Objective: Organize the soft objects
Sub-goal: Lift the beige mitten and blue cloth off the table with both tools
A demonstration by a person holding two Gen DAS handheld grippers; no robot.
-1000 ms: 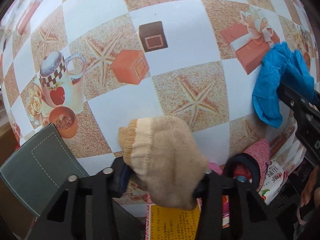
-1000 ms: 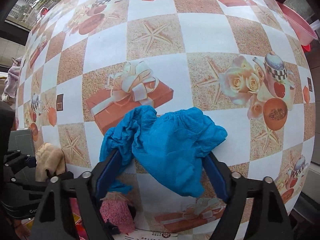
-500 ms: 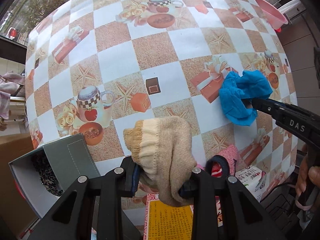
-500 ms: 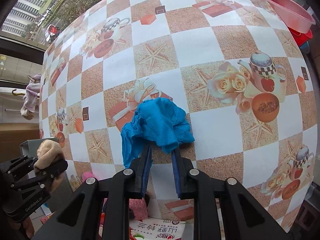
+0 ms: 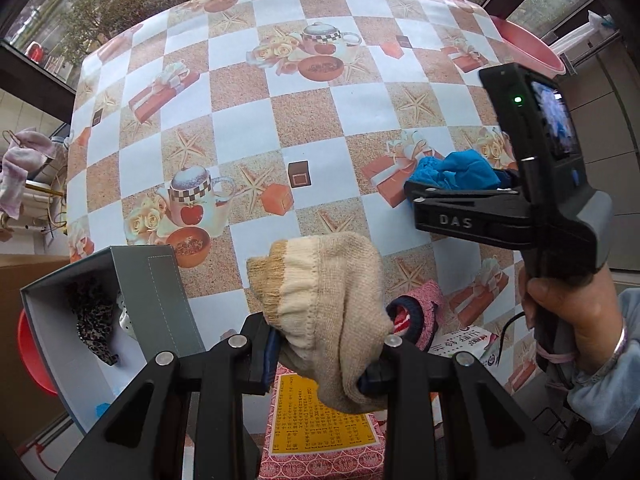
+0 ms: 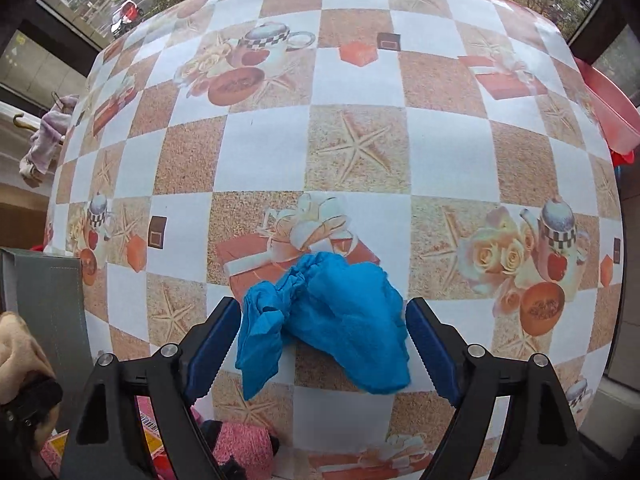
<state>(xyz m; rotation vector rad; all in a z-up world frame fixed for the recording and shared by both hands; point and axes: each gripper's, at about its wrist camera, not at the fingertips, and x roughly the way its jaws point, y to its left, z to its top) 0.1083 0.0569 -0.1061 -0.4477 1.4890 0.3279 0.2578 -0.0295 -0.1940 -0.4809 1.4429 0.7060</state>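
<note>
Grippers over checkered tablecloth (image 6: 276,152) — one loaded, one spread.

Grey box (image 5: 160,304) stands open at far left, a leopard-print fabric piece (image 5: 90,320) inside. Just right of it, left gripper (image 5: 324,354) is clamped on a beige knit sock (image 5: 320,292), held above the table edge; a pink knit item (image 5: 424,304) lies behind the sock. Farther right, right gripper (image 6: 320,344) has its jaws wide apart — blue pads (image 6: 212,344) flank a crumpled blue shoe cover (image 6: 340,320) between them; whether either pad touches it cannot be told.
</note>
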